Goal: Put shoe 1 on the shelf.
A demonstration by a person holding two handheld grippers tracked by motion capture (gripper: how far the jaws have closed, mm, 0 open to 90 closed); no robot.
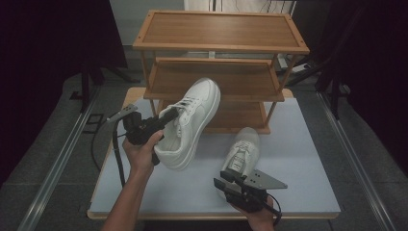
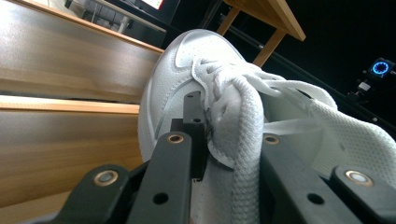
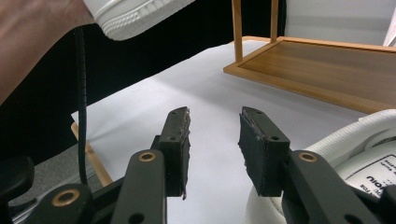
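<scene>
A white sneaker (image 1: 192,120) hangs tilted above the table, its toe at the front of the rack's middle shelf. My left gripper (image 1: 163,120) is shut on its collar beside the laces; in the left gripper view the jaws (image 2: 224,121) pinch the padded rim of the sneaker (image 2: 187,70). A second white sneaker (image 1: 244,149) rests on the table, toe toward the rack. My right gripper (image 1: 225,179) stands open just left of its heel, with nothing between the jaws (image 3: 214,135). That sneaker's heel (image 3: 355,140) lies beside the right jaw.
A three-tier wooden shoe rack (image 1: 221,45) stands at the back of the pale table (image 1: 298,159). Its bottom shelf (image 3: 327,70) lies ahead of my right gripper. The lifted sneaker's sole (image 3: 135,11) hangs overhead there. A black cable (image 1: 115,149) trails from my left gripper.
</scene>
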